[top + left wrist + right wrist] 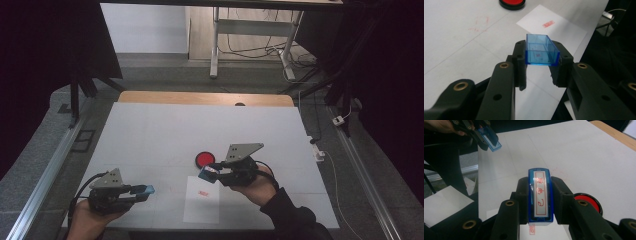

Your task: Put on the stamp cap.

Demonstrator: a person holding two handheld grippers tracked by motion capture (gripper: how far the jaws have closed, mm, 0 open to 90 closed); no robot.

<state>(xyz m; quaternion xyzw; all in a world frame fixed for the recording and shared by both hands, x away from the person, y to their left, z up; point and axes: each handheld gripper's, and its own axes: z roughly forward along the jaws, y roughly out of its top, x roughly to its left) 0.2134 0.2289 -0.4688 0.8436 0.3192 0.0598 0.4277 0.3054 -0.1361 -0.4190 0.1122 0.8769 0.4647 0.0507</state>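
My left gripper (146,190) is shut on a clear blue stamp cap (541,50), held across its jaws just above the table's front left corner. A blue stamp (540,195) is clamped in my right gripper (208,173), its white face with red characters turned up toward the camera. The stamp (207,173) hovers over the top edge of a white paper slip (202,202) that bears a small red imprint (203,193). The round red ink pad (204,159) lies just beyond the right gripper. In the right gripper view the left gripper and its cap (491,139) show at the upper left.
The white table (200,125) has a wooden far edge (205,98) with a small dark spot. Faint red smudges (480,23) mark the surface near the paper (554,28). Metal rails run along both sides of the table, and a desk frame with cables stands behind.
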